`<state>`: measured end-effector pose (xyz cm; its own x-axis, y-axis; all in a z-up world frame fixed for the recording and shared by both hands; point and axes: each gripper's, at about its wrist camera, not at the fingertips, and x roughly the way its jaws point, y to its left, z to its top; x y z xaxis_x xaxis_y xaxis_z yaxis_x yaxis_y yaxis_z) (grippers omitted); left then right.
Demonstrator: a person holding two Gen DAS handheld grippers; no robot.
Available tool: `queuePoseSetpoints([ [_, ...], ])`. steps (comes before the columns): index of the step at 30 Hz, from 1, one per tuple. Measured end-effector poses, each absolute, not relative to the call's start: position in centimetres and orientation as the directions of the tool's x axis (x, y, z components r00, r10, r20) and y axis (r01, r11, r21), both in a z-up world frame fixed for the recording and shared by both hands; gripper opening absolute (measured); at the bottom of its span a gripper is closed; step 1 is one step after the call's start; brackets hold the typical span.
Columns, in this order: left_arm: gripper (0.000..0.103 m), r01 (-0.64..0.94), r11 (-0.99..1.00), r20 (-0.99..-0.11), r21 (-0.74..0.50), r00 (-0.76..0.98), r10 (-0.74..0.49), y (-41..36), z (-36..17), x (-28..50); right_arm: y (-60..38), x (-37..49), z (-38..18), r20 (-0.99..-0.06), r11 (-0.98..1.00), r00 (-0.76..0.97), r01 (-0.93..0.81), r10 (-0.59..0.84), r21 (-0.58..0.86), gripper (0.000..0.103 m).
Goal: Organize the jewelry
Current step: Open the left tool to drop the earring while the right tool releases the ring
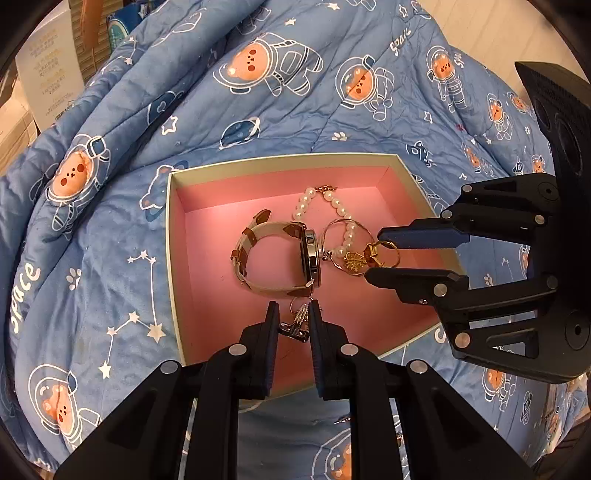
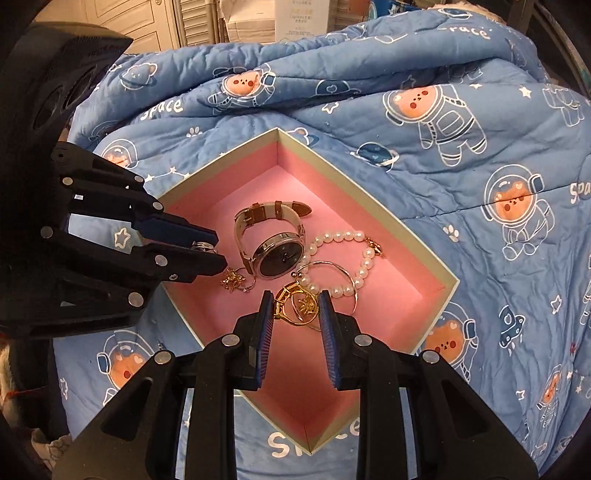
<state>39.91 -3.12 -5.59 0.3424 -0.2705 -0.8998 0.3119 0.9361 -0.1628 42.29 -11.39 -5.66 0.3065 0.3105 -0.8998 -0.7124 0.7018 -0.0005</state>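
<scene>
A pink-lined box [image 1: 280, 164] [image 2: 365, 208] lies open on the quilt. Inside it are a beige-strapped watch [image 1: 266, 229] [image 2: 279, 260], a pearl bracelet [image 1: 341, 208] [image 2: 343, 234] and a thin hoop [image 2: 328, 263]. My left gripper [image 1: 294, 306] [image 2: 221, 251] hangs over the box's near side, shut on a small silver earring [image 1: 297, 326] [image 2: 202, 246]. A gold charm [image 2: 232, 282] shows just under its tips. Beside the watch and pearls, my right gripper [image 1: 373, 254] [image 2: 296, 295] is shut on a gold earring [image 1: 382, 253] [image 2: 295, 308]. Both point steeply down.
A rumpled blue quilt [image 1: 295, 92] [image 2: 369, 92] printed with astronaut bears surrounds the box and rises in folds behind it. Cartons [image 1: 48, 66] stand beyond the quilt at the far left. White cabinet doors [image 2: 147, 22] are at the back.
</scene>
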Motion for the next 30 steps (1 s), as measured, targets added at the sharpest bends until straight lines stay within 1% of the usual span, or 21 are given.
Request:
queuePoseSetpoints([
  [4,0.015,0.318,0.937,-0.921,-0.145,0.302,-0.244,-3.4,-6.4,40.6,-11.0,42.9,-6.6,-0.917,0.696,0.282,-0.718,0.284,-0.005,0.025],
  [8,0.015,0.313,0.935,-0.928,-0.166,0.27,-0.255,-3.3,-6.9,41.2,-10.9,43.5,-7.5,-0.925,0.707,0.267,-0.707,0.27,0.002,0.025],
  [11,0.015,0.301,0.94,-0.929,-0.159,0.277,-0.246,-3.2,-6.9,41.3,-11.0,43.7,-7.9,-0.928,0.714,0.264,-0.7,0.263,0.003,0.025],
  [20,0.015,0.291,0.938,-0.914,-0.186,0.298,-0.274,-3.1,-7.0,41.3,-11.2,44.4,-8.9,-0.931,0.735,0.264,-0.678,0.251,0.006,0.025],
  [23,0.015,0.295,0.939,-0.914,-0.174,0.307,-0.266,-3.4,-6.9,41.1,-11.1,44.2,-9.0,-0.929,0.734,0.269,-0.679,0.253,0.004,0.025],
  [25,0.016,0.307,0.936,-0.91,-0.173,0.313,-0.271,-3.6,-6.8,40.8,-11.0,44.1,-9.0,-0.926,0.734,0.275,-0.679,0.258,0.003,0.026],
  [26,0.019,0.312,0.935,-0.908,-0.17,0.32,-0.272,-3.6,-6.7,40.7,-11.1,44.0,-8.9,-0.924,0.734,0.278,-0.679,0.262,0.004,0.026],
  [27,0.028,0.315,0.935,-0.904,-0.165,0.33,-0.271,-3.6,-6.6,40.5,-10.9,44.1,-9.0,-0.922,0.735,0.284,-0.678,0.264,0.002,0.03],
  [28,0.033,0.313,0.936,-0.9,-0.161,0.343,-0.269,-3.5,-6.4,40.3,-11.0,44.1,-8.9,-0.917,0.738,0.295,-0.674,0.267,-0.002,0.039],
  [29,0.041,0.309,0.937,-0.895,-0.162,0.354,-0.271,-3.4,-6.1,40.0,-11.1,44.0,-8.6,-0.912,0.742,0.305,-0.67,0.274,-0.001,0.046],
  [30,0.044,0.307,0.938,-0.889,-0.164,0.366,-0.275,-3.2,-5.8,39.7,-11.3,43.9,-8.3,-0.905,0.745,0.316,-0.667,0.284,0.002,0.056],
])
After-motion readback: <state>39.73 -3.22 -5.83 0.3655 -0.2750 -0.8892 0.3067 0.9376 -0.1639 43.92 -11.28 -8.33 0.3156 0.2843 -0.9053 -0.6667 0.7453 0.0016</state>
